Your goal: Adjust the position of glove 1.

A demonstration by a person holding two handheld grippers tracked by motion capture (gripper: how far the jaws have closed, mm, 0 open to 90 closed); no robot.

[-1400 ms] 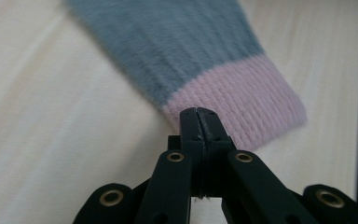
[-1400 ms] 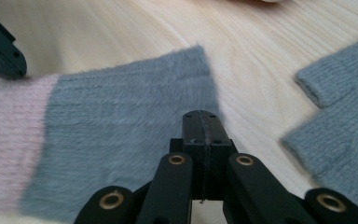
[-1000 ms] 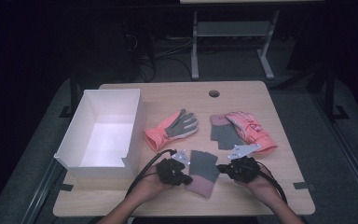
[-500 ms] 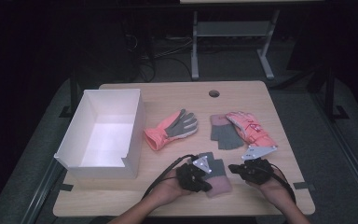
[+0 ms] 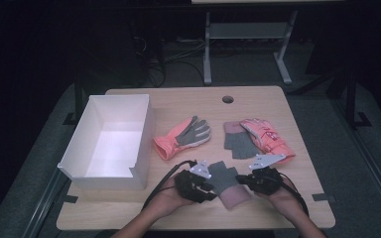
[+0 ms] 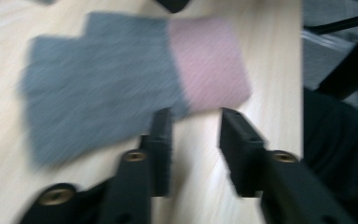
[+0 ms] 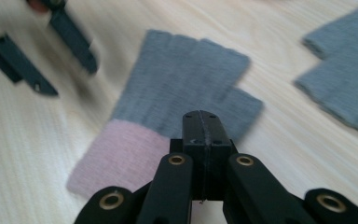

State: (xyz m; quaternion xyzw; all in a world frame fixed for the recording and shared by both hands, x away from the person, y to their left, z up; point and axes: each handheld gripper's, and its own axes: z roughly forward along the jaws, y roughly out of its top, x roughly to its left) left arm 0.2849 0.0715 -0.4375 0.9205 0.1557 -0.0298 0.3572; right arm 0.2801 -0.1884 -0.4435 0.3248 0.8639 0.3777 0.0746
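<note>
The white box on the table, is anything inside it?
The white box looks empty: the high view shows its bare white floor and inner walls. Its near wall hides a thin strip of floor just behind it. The gloves all lie outside on the table.

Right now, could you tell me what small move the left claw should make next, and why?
Probably ease the left claw forward onto the grey glove edge and close. Its jaws have just been opening and stand apart with nothing between them, while the right claw is shut at the glove's edge.

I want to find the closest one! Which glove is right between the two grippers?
The grey knit glove with the pink cuff, lying flat at the table's near edge. The other grey one and both orange gloves lie farther back.
</note>
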